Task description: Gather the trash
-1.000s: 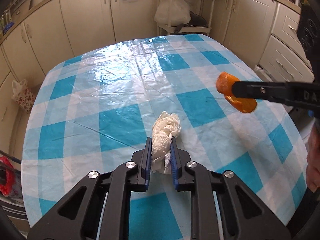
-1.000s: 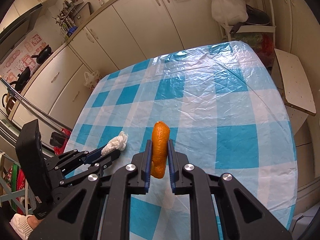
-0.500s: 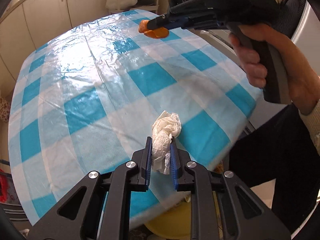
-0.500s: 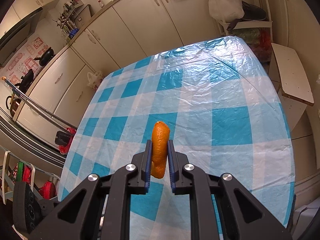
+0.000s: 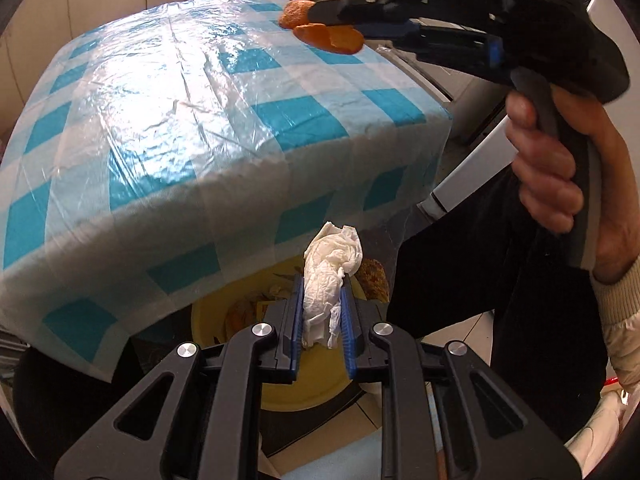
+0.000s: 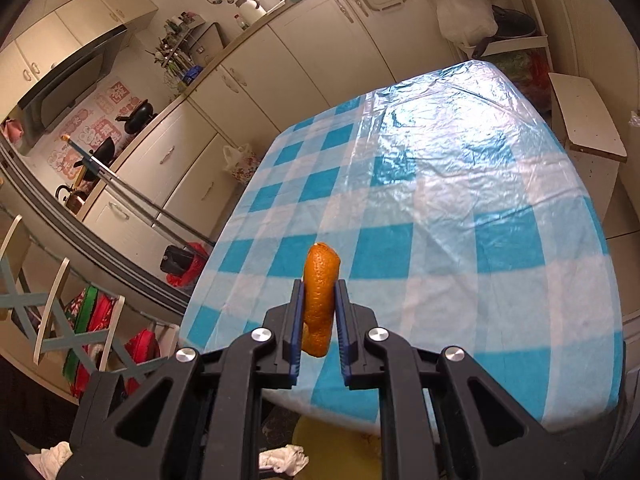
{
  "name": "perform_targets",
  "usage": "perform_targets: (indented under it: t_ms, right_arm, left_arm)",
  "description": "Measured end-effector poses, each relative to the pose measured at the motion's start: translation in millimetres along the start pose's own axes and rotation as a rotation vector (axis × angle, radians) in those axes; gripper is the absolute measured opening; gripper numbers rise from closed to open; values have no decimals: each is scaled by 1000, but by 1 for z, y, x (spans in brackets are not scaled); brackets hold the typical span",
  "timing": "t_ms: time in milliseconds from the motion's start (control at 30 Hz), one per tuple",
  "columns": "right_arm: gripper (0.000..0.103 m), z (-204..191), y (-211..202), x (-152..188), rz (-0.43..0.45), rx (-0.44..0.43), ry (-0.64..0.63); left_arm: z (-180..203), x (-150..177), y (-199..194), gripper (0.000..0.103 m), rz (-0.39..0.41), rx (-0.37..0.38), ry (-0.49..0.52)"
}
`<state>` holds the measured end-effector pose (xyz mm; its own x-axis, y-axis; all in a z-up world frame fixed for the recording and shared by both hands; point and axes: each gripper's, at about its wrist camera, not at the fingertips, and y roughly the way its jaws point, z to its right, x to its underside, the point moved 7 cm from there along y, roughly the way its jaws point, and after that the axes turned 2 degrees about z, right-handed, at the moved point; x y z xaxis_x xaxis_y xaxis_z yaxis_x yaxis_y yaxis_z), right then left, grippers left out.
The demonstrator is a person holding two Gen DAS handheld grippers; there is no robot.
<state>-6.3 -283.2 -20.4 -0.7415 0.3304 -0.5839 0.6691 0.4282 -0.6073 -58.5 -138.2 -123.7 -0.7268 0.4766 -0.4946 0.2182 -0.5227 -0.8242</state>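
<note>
Below the near edge of the checked table [image 5: 168,128], a yellow bin [image 5: 216,316] is sitting on the floor, partly tucked under the hanging tablecloth, with scraps lying inside it. Just off that table edge, the left gripper [image 5: 320,312] is hanging over the bin's mouth, its blue-padded fingers [image 5: 297,312] pinching a crumpled white tissue [image 5: 330,276] whose upper part is sticking out past the fingertips. From the right wrist view the same tissue [image 6: 282,460] is showing low down, beside the bin's yellow rim [image 6: 320,432], which is peeking out from under the table's near edge. Above the tabletop, the right gripper [image 6: 319,312] is pinching a curled piece of orange peel [image 6: 320,300] between its fingers [image 6: 342,316], the peel standing on edge and poking out beyond the tips, clear of the cloth. Seen from the left wrist camera, that gripper [image 5: 320,28] is reaching across over the table's far right corner, with the peel [image 5: 328,36] caught at its tips, and a person's hand [image 5: 560,184] is wrapping around its grey handle to the right of the table, a ribbed cream cuff showing at the wrist. Beyond the table's far side, cream kitchen cabinets [image 6: 304,60] are running along the wall.
</note>
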Motion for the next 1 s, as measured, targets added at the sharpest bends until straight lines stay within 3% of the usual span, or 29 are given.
perform_targets:
  t_ms: [233, 467, 500, 600, 633, 667, 700, 733, 900, 1000]
  right_arm:
    - [16, -16, -22, 66, -39, 11, -14]
    - [16, -20, -8, 127, -174, 71, -23]
    - [16, -22, -5, 134, -191, 82, -31]
    - [21, -22, 9, 149, -245, 129, -53]
    - [27, -20, 14, 153, -268, 148, -58]
    - [45, -17, 18, 156, -285, 169, -59]
    - [52, -15, 20, 157, -290, 187, -60]
    - [52, -15, 20, 156, -283, 192, -62]
    - [65, -20, 3, 140, -174, 191, -66]
    - [75, -24, -11, 134, -93, 221, -76]
  left_arm:
    - [-5, 33, -6, 16, 7, -64, -70]
    - [-17, 44, -6, 17, -19, -141, -135]
    - [-19, 47, -4, 23, -36, -158, -144]
    - [-22, 49, 2, 56, -58, -211, -160]
    - [-22, 46, -1, 64, -47, -227, -161]
    - [-22, 44, -6, 67, -27, -236, -161]
    - [-22, 42, -10, 73, -5, -244, -161]
    - [-22, 40, -15, 79, 17, -257, -161]
    - [-15, 33, -51, 96, 151, -365, -137]
    - [-11, 26, -72, 96, 211, -403, -125]
